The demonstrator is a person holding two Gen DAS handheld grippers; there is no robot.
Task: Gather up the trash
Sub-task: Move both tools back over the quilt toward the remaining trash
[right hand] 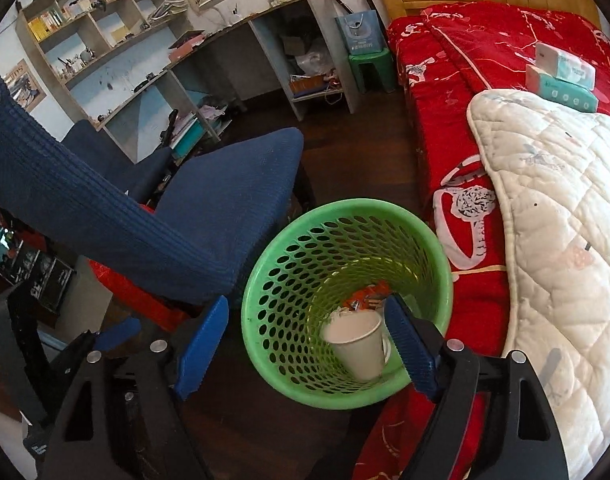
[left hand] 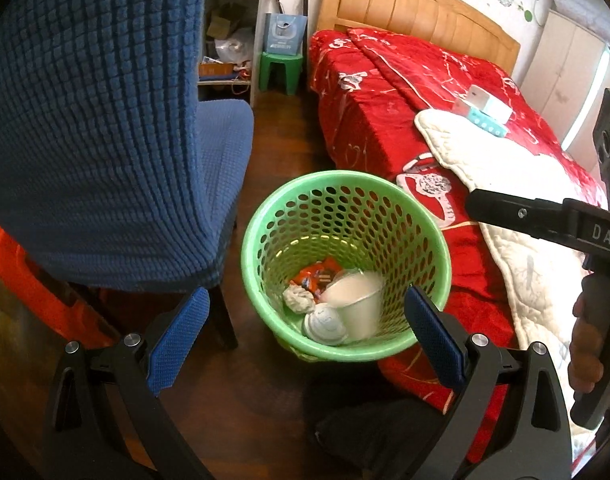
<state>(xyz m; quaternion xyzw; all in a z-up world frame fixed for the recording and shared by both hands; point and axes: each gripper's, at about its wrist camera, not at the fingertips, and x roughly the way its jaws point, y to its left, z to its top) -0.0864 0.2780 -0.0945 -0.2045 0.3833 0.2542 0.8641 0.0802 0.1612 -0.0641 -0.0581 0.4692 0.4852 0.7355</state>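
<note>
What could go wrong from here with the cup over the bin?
1. The white paper cup sits blurred between the open right tool pads inside the green perforated plastic bin; it may tip onto the crumpled paper wad.
2. The right tool's pad reaches below the rim; pulling back could hook and topple the bin.

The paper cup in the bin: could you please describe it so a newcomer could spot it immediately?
Beside the red bed stands a green perforated basket. Inside lies a white paper cup, the largest item, tipped on its side, unlike the crumpled tissue and orange wrapper.
</note>
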